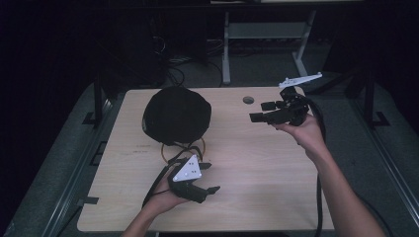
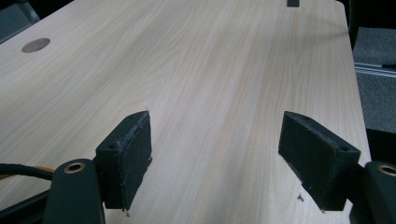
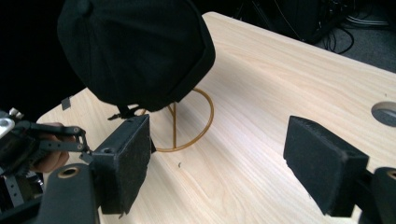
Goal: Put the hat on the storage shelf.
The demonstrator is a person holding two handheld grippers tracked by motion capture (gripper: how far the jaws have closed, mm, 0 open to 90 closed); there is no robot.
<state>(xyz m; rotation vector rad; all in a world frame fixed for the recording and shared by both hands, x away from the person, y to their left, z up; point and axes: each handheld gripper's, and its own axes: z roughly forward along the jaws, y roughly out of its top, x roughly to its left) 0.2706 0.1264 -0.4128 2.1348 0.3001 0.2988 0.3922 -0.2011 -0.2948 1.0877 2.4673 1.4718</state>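
both grippers are empty, jaws apart: nothing lifted yet. black cap [image 1: 176,115] sits on its wire stand [image 3: 187,126]; right gripper [image 1: 264,111] near its right, left gripper [image 1: 205,183] just below.

I have the cap [image 1: 176,115] sitting on a wire stand [image 1: 183,148] at the far left of the counter [image 1: 257,168]. My left gripper [image 1: 207,178] is just near of the stand, over the counter's near left part. My right gripper [image 1: 262,111] is at the far right, well apart from the cap, with the counter's round hole [image 1: 248,99] just beyond it.
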